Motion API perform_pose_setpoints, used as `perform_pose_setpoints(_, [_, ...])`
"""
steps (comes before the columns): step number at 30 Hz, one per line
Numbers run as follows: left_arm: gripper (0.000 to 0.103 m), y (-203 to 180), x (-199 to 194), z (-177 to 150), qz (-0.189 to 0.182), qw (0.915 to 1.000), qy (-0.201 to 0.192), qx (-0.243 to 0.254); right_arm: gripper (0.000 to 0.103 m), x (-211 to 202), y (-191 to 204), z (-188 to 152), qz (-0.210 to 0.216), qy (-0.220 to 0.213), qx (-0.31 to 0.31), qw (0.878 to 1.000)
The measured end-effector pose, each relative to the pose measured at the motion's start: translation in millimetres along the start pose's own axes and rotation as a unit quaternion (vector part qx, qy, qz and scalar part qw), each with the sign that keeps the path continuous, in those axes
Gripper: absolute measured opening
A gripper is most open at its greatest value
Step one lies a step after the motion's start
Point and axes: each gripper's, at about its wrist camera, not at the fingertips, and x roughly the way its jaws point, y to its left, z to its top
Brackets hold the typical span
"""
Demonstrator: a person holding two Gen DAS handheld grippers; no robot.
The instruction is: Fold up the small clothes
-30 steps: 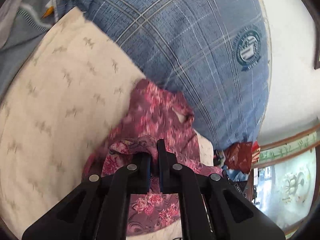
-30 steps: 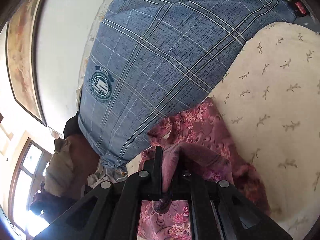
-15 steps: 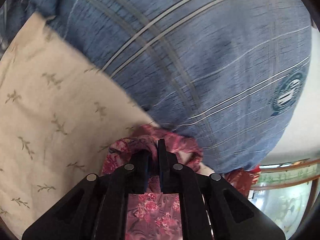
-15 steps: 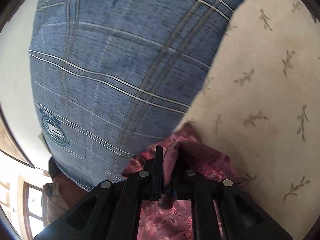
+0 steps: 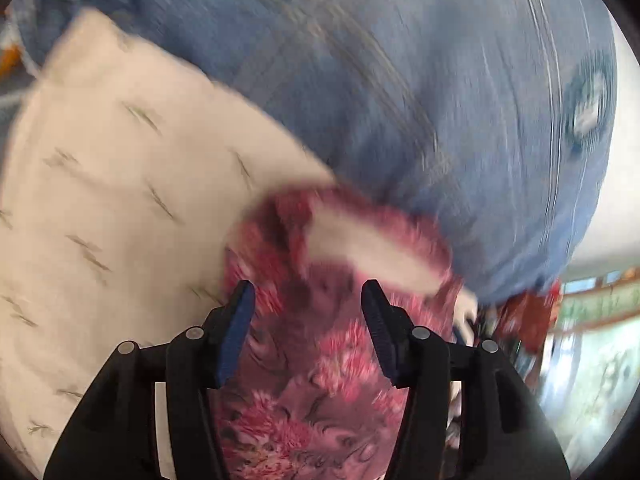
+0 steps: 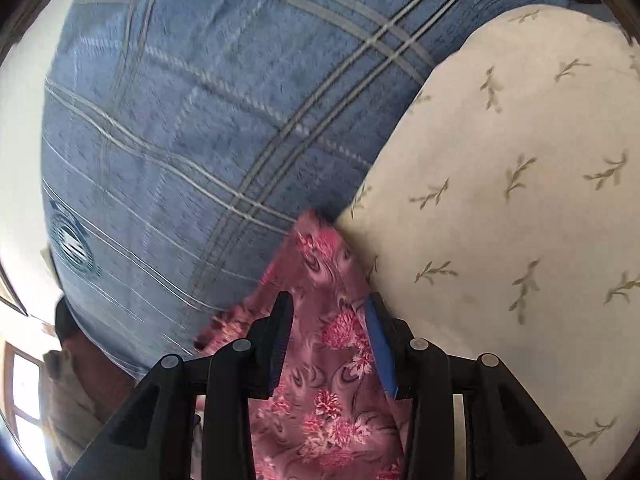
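A small pink floral garment (image 5: 320, 360) lies on the cream leaf-print sheet (image 5: 112, 220), its far edge against a big blue plaid pillow (image 5: 400, 100). My left gripper (image 5: 306, 300) is open just above the garment, jaws wide apart with cloth showing between them. In the right wrist view the same garment (image 6: 324, 360) lies flat under my right gripper (image 6: 326, 312), which is also open, near the garment's far corner where the sheet (image 6: 500, 220) meets the pillow (image 6: 220, 120). The left view is blurred by motion.
The blue pillow stands close ahead of both grippers as a soft wall. A red cloth (image 5: 532, 320) and a railing lie at the right past the pillow in the left view. A window (image 6: 24, 392) and brown bundle (image 6: 76, 380) show at the lower left.
Both grippers were shut on folds of the pink garment; now both have opened and let it go. The garment has dropped flat, close to the pillow.
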Motion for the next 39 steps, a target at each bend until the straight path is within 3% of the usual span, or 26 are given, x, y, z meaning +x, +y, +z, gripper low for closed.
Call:
perform_pose_setpoints(3, [0.055, -27, 17, -13, 0.011, 0.9971, 0.017, 0.073, 0.041, 21, 17, -2, -0.042, 0.016, -0.042, 0.998])
perform_pose_setpoints(4, [0.055, -38, 20, -15, 0.036, 0.994, 0.007, 0.104, 0.028, 24, 24, -2, -0.042, 0.015, -0.063, 0.997])
perform_pose_setpoints(5, [0.055, -45, 23, -15, 0.054, 0.9909, -0.003, 0.123, 0.002, 25, 31, -1, -0.032, 0.013, -0.084, 0.996])
perform_pose_setpoints(6, [0.055, -51, 26, -13, 0.071, 0.9882, -0.012, 0.135, 0.002, 22, 35, 1, -0.024, 0.0, -0.093, 0.995])
perform_pose_setpoints(7, [0.053, -53, 32, -8, 0.093, 0.9863, -0.021, 0.134, 0.002, 18, 38, 2, -0.012, -0.015, -0.094, 0.995])
perform_pose_setpoints(9, [0.022, -52, 38, 8, 0.125, 0.9849, -0.037, 0.114, 0.001, 9, 37, 6, 0.008, -0.045, -0.082, 0.996])
perform_pose_setpoints(11, [0.015, -43, 39, 32, 0.147, 0.9864, -0.049, 0.057, 0.0, 5, 28, 11, -0.03, -0.06, -0.059, 0.996])
perform_pose_setpoints(13, [0.015, -25, 23, 48, 0.108, 0.9916, -0.068, -0.02, 0.005, 2, 26, 14, -0.051, -0.057, -0.068, 0.995])
perform_pose_setpoints(15, [0.016, -22, 8, 48, 0.076, 0.9935, -0.08, -0.027, 0.007, -7, 24, 13, -0.035, -0.058, -0.079, 0.995])
perform_pose_setpoints(17, [0.017, -32, -1, 35, 0.053, 0.9961, -0.068, 0.023, 0.007, -10, 30, 8, 0.025, -0.034, -0.099, 0.994])
perform_pose_setpoints(19, [0.031, -45, 2, 14, 0.011, 0.9962, -0.028, 0.081, 0.007, -2, 43, -2, 0.075, 0.012, -0.12, 0.99])
perform_pose_setpoints(20, [0.044, -52, 7, 2, -0.001, 0.9942, -0.01, 0.107, 0.007, 7, 52, -9, 0.094, 0.043, -0.133, 0.986])
perform_pose_setpoints(22, [0.048, -70, 25, -17, 0.021, 0.9866, 0.014, 0.161, 0.008, 34, 70, -24, 0.114, 0.117, -0.152, 0.975])
perform_pose_setpoints(23, [0.048, -80, 38, -21, 0.042, 0.9822, 0.021, 0.182, 0.007, 49, 81, -34, 0.109, 0.153, -0.166, 0.968])
perform_pose_setpoints(25, [0.048, -90, 58, -18, 0.076, 0.9797, 0.023, 0.184, 0.007, 72, 99, -52, 0.068, 0.178, -0.202, 0.961])
perform_pose_setpoints(26, [0.046, -91, 67, -12, 0.093, 0.9799, 0.02, 0.175, 0.007, 85, 105, -53, 0.034, 0.175, -0.209, 0.962])
perform_pose_setpoints(28, [0.024, -88, 74, 7, 0.128, 0.9832, 0.001, 0.13, 0.007, 98, 97, -44, -0.008, 0.145, -0.165, 0.976])
perform_pose_setpoints(29, [0.016, -81, 72, 15, 0.119, 0.9885, -0.004, 0.093, 0.005, 97, 90, -38, -0.014, 0.127, -0.138, 0.982])
perform_pose_setpoints(31, [0.016, -55, 54, 29, 0.079, 0.9966, -0.02, 0.005, 0.007, 77, 70, -22, -0.01, 0.065, -0.081, 0.995])
perform_pose_setpoints(33, [0.016, -34, 31, 29, 0.06, 0.9974, -0.028, -0.028, 0.007, 51, 57, -14, -0.005, 0.028, -0.063, 0.998])
perform_pose_setpoints(37, [0.021, -17, -24, -10, 0.065, 0.9973, -0.028, 0.023, 0.01, -23, 25, -22, 0.04, 0.032, -0.079, 0.996])
perform_pose_setpoints(38, [0.031, -13, -36, -29, 0.057, 0.9976, -0.026, 0.031, 0.016, -42, 17, -30, 0.049, 0.032, -0.084, 0.995])
perform_pose_setpoints(39, [0.045, -8, -48, -44, 0.047, 0.998, -0.026, 0.034, 0.029, -59, 11, -43, 0.055, 0.034, -0.085, 0.994])
